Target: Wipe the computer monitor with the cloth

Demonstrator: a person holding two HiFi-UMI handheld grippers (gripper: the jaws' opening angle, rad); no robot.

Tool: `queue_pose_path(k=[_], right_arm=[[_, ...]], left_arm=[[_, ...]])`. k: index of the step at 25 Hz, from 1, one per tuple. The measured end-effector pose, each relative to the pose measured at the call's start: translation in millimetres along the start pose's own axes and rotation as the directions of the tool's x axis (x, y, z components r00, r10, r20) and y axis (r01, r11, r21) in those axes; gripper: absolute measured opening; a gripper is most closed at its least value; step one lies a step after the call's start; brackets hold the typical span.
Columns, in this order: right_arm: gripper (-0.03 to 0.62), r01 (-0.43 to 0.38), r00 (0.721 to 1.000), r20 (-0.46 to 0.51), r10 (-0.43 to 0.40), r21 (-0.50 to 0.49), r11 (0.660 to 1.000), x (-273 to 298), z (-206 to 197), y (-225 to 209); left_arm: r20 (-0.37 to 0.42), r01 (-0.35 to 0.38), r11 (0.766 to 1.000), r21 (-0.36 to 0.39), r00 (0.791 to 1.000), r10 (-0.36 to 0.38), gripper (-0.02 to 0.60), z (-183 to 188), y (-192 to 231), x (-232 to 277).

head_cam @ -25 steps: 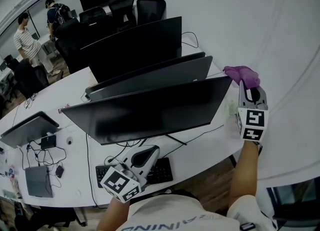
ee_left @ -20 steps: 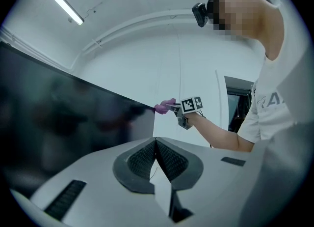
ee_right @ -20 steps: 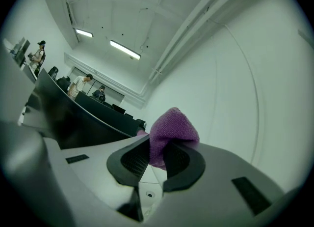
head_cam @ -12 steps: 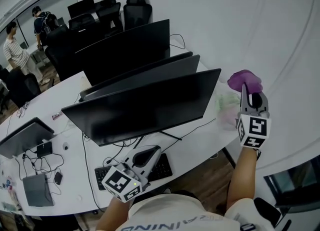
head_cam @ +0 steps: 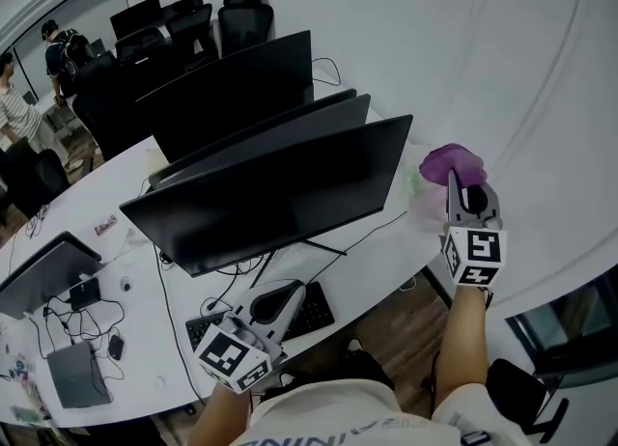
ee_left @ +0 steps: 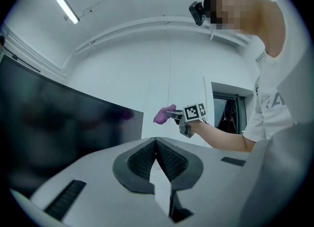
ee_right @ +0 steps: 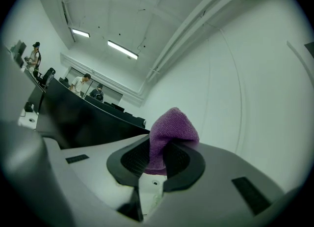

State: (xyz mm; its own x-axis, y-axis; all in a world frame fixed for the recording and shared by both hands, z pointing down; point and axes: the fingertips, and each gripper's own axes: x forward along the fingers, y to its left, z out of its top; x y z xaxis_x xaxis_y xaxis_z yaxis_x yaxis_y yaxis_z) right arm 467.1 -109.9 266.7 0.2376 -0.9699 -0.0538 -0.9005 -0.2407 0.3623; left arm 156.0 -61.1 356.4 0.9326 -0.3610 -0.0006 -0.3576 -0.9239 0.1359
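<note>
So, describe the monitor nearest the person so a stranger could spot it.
The white desk carries several dark screens, one behind another. Take the front monitor, above the keyboard; of them all, its right corner lies nearest the purple cloth in the right gripper.

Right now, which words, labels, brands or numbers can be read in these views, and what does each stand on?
"A": a single large letter on the person's shirt in the left gripper view; the rest is out of sight.
Print on the shirt in the head view: cut off at the frame's bottom edge, not readable.
Left marker cube and right marker cube: square black-and-white patterns, no text.
Keyboard keys: too small to read.
</note>
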Motion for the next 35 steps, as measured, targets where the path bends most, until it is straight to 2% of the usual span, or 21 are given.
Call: queue_pose_path(k=[6,11,21,24,27,29,33,35], right_arm=[[0.055,-0.06,0.998,0.034,0.06,0.0,0.998,35.2,-3.9,-7.8],[0.055,-0.081,0.993,0.083,0.08,0.002,0.997,83.4,-0.3,-25.5],[0.055,-0.222,0.963,0.148,0.225,-0.035,0.974,138.3,7.3,-0.8],[0.055,-0.201,0.967,0.151,0.206,-0.048,0.978,154.1,6.1,-4.3],[0.055,-0.19,0.972,0.134,0.191,-0.021,0.982,168.3,-2.0,-14.8],[0.055,-0.24,0.959,0.146,0.241,-0.022,0.97,167.3,-1.7,-10.4],[0.055,-0.403,0.894,0.199,0.401,-0.033,0.915,150.5,3.3,13.2],[0.055,-0.443,0.876,0.193,0.442,-0.039,0.896,146.2,-2.3,20.9]], left_arm=[[-0.009,-0.062,0.998,-0.015,0.998,0.062,0.007,-1.2,0.9,23.6],[-0.018,-0.119,0.993,0.008,0.993,0.119,0.008,1.5,-2.4,52.1],[0.003,-0.257,0.966,-0.002,0.966,0.257,0.007,-1.0,11.2,83.5],[0.011,-0.287,0.958,-0.015,0.958,0.287,0.008,-5.2,14.9,92.0],[0.01,-0.293,0.956,-0.019,0.956,0.293,0.008,-7.9,14.7,101.4],[0.01,-0.293,0.956,-0.023,0.956,0.294,0.007,-9.0,12.8,106.9],[0.006,-0.298,0.954,-0.029,0.954,0.298,0.007,-12.0,11.2,112.7],[0.0,-0.299,0.954,-0.032,0.954,0.299,0.008,-15.2,11.0,114.5]])
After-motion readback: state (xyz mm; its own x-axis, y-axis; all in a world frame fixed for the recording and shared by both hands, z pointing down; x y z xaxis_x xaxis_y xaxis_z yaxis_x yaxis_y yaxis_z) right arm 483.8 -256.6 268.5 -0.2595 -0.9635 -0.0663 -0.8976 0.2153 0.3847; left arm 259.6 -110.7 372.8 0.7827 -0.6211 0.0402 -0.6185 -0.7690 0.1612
